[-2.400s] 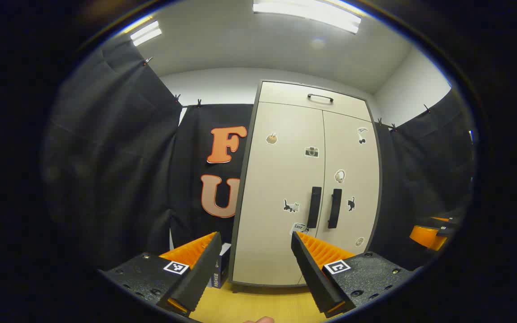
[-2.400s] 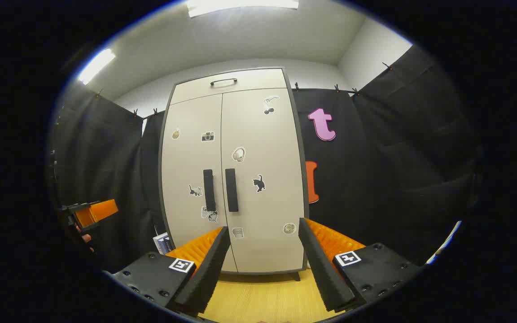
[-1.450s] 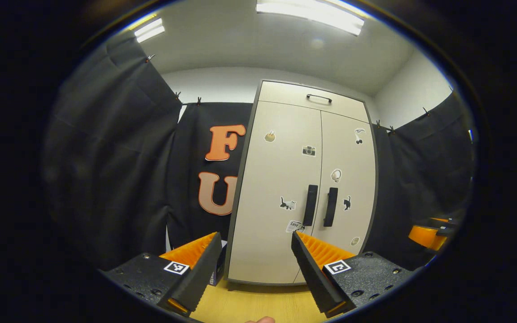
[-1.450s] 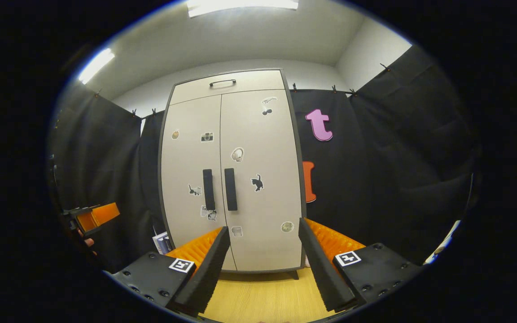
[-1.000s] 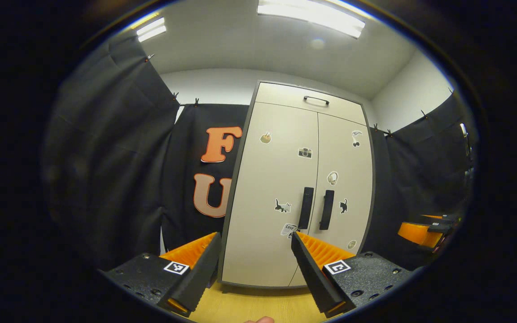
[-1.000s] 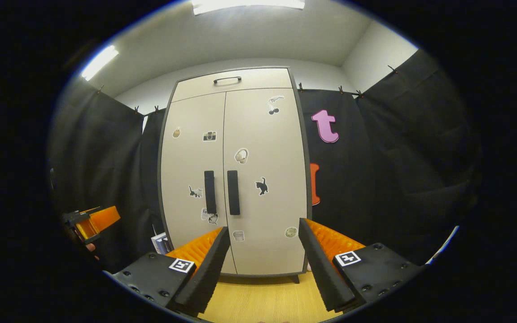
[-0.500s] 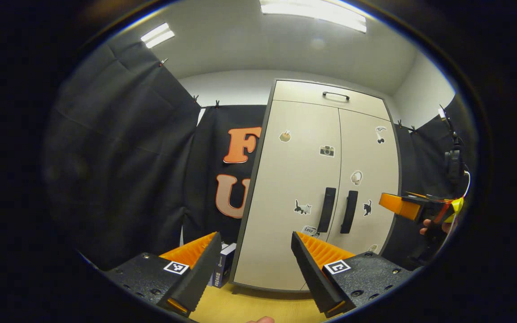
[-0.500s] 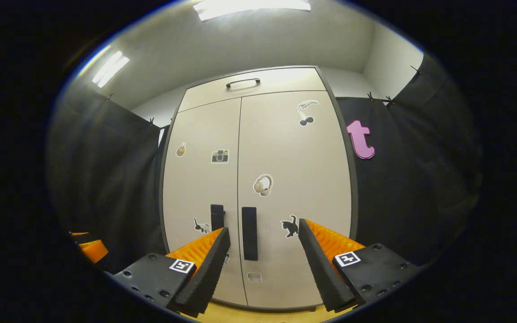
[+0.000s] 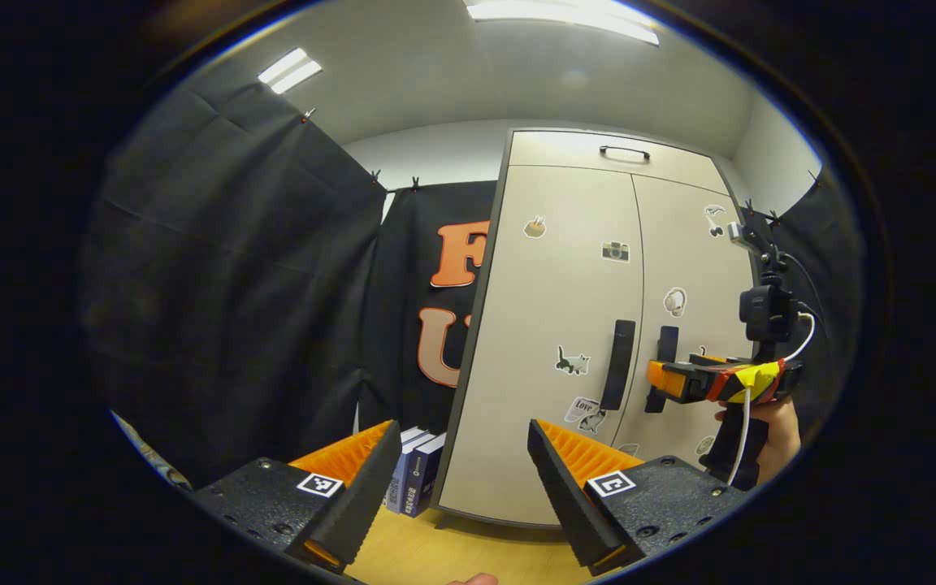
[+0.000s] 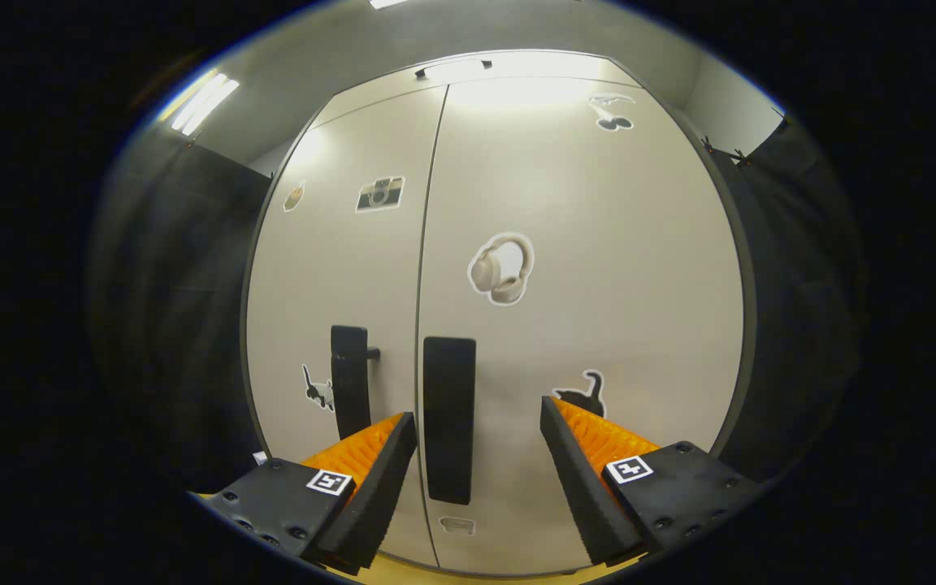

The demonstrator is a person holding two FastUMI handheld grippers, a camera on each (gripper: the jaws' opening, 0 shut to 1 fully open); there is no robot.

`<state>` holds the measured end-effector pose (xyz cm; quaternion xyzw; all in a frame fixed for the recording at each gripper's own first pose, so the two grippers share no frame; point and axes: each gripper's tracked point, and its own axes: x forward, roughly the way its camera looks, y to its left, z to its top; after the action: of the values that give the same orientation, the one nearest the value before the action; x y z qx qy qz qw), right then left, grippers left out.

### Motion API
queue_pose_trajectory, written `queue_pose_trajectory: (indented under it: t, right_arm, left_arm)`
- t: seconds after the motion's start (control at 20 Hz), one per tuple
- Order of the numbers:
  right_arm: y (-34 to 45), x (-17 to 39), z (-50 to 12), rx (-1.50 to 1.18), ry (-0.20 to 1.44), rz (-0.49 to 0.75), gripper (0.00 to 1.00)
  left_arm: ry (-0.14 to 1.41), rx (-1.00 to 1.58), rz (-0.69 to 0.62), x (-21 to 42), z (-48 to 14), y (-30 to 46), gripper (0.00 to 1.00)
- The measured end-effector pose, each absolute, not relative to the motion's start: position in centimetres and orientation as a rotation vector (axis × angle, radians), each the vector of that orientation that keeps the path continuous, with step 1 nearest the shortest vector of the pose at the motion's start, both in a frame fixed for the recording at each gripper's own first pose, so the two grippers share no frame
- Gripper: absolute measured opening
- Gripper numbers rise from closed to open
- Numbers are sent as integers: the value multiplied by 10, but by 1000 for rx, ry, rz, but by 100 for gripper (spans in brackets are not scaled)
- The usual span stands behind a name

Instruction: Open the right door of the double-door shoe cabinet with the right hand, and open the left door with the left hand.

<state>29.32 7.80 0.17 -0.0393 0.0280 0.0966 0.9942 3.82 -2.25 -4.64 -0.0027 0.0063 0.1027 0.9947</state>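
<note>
Shoe cabinet (image 10: 598, 244) doors closed, contents hidden; both hand-held grippers, left (image 9: 464, 496) and right (image 10: 476, 487), released.

Wood floor (image 9: 435, 552), ceiling lights (image 9: 289, 71) (fluoro).

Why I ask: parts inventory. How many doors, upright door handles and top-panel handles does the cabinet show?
Doors: 2, left door, right door
Upright handles: 2, left handle, right handle
Top-panel handle: 1
Total: 5
</note>
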Motion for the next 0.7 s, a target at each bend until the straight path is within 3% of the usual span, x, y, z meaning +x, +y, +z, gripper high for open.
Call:
queue_pose_trajectory:
  t: [0.15,0.2,0.25,0.3,0.45,0.5,0.65,0.7]
  right_arm:
    - [86,301,2,-56,17,148,92]
    - [87,299,3,-64,2,132,84]
    - [86,302,5,-73,-11,101,89]
    - [78,303,3,-80,-10,53,87]
    - [91,305,-1,-5,20,137,43]
    - [93,304,-3,-1,45,153,33]
    - [93,302,-4,5,67,186,18]
    - [93,301,-4,2,64,187,25]
  left_arm:
    - [17,19,130,57,-52,-13,94]
    - [13,19,111,65,-54,-9,94]
    - [11,10,84,73,-57,-8,94]
    - [12,-5,55,79,-59,-8,94]
    - [-15,-40,51,88,-57,8,94]
    - [-22,-49,45,89,-56,10,97]
    - [-36,-54,48,88,-54,15,94]
    - [-40,-51,52,86,-54,15,94]
